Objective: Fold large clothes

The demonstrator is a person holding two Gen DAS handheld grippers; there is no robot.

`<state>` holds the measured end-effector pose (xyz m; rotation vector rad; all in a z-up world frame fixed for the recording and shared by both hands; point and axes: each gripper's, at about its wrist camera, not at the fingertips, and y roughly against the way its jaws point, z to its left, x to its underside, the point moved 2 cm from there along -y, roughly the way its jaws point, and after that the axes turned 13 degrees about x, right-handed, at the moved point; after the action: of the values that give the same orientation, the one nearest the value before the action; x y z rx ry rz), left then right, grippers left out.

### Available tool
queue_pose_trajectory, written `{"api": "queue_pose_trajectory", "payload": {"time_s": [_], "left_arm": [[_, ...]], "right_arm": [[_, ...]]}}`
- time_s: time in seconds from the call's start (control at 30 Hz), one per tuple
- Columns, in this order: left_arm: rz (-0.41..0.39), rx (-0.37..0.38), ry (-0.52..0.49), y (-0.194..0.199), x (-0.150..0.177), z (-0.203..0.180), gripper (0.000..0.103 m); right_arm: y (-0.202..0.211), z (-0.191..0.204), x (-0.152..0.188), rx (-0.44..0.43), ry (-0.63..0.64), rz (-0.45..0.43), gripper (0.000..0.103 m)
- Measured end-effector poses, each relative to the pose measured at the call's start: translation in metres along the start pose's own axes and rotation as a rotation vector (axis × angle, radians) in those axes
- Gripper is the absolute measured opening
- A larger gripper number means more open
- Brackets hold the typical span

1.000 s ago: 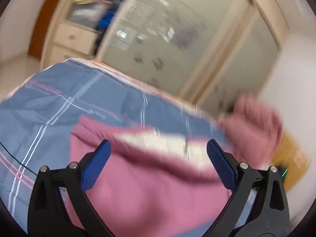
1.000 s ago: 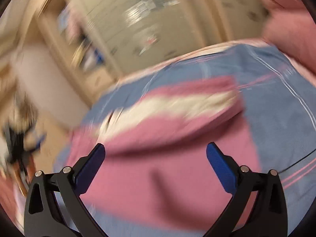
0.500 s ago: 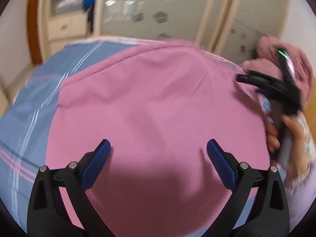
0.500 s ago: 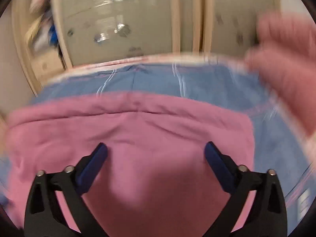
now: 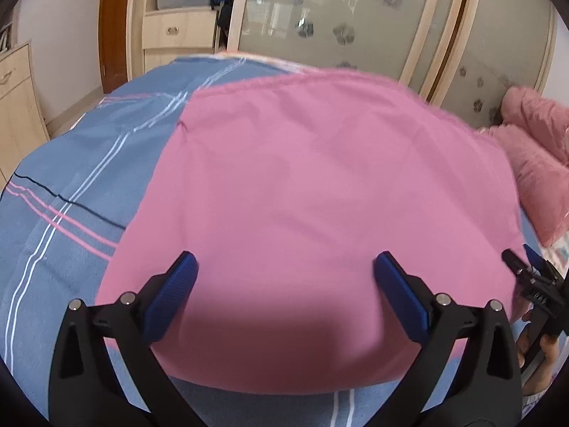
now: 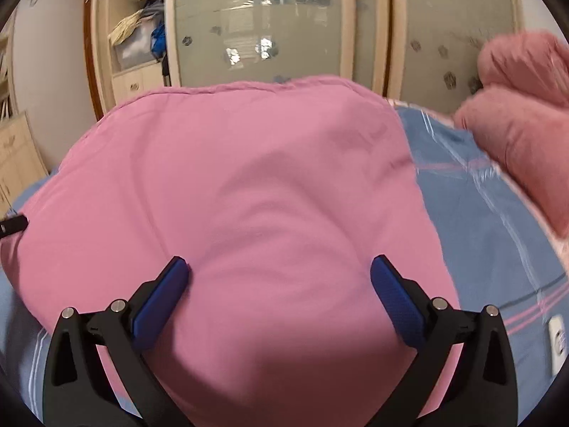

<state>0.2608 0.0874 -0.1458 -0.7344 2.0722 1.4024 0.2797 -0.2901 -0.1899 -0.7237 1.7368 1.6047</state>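
A large pink garment (image 5: 313, 192) lies spread flat on the blue striped bedsheet (image 5: 71, 178); it fills the middle of the right wrist view too, as pink garment (image 6: 249, 195) on bedsheet (image 6: 480, 220). My left gripper (image 5: 284, 284) stands open above the garment's near part, nothing between its blue pads. My right gripper (image 6: 279, 284) is open as well, over the near part of the cloth. In the left wrist view the right gripper (image 5: 533, 277) shows at the right edge, held by a hand (image 5: 533, 356).
Pink fluffy bedding (image 6: 515, 114) is piled at the bed's right side. Behind the bed stands a wardrobe with frosted sliding doors (image 5: 338, 17) and a shelf unit with drawers (image 5: 177, 25). A low wooden cabinet (image 5: 17, 99) sits at the left.
A second ago the garment was bunched with a white inside showing; now it lies spread out smooth and pink. Both cameras have swung over it and steadied. Both grippers stayed open.
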Motion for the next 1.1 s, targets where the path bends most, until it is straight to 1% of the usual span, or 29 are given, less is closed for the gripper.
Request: {"api": "queue_pose_trajectory", "payload": {"time_s": [0.03,0.07,0.13,0.17,0.2,0.23,0.3,0.43,0.57,1.1], "left_arm": [[0.005,-0.01,-0.005,-0.002,0.001,-0.004,0.101],[0.001,-0.026,-0.015,-0.006,0.003,-0.005,0.101],[-0.018,-0.049,-0.028,-0.012,0.009,-0.004,0.101],[-0.03,-0.052,-0.035,-0.015,0.011,-0.004,0.101],[-0.045,-0.05,-0.04,-0.019,0.013,-0.002,0.101],[-0.077,-0.039,-0.042,-0.022,0.018,0.001,0.101],[-0.122,-0.031,-0.054,-0.022,0.024,0.003,0.101],[-0.147,-0.036,-0.057,-0.023,0.021,0.003,0.101],[-0.191,-0.034,-0.071,-0.023,0.026,0.003,0.101],[-0.207,-0.02,-0.07,-0.024,0.028,0.003,0.101]], "right_arm": [[-0.003,-0.002,0.004,-0.01,-0.016,-0.006,0.102],[0.004,0.001,0.008,-0.011,-0.017,-0.019,0.102],[0.007,0.003,0.015,0.012,0.001,-0.063,0.102],[0.013,0.008,0.015,0.023,0.007,-0.066,0.102],[0.016,0.011,0.015,0.032,0.01,-0.069,0.102],[0.017,0.013,0.014,0.032,0.007,-0.071,0.102],[0.015,0.013,0.016,0.023,0.0,-0.076,0.102],[0.016,0.012,0.016,0.024,-0.003,-0.086,0.102],[0.016,0.013,0.018,0.02,-0.012,-0.113,0.102],[0.017,0.015,0.019,0.021,-0.019,-0.138,0.102]]}}
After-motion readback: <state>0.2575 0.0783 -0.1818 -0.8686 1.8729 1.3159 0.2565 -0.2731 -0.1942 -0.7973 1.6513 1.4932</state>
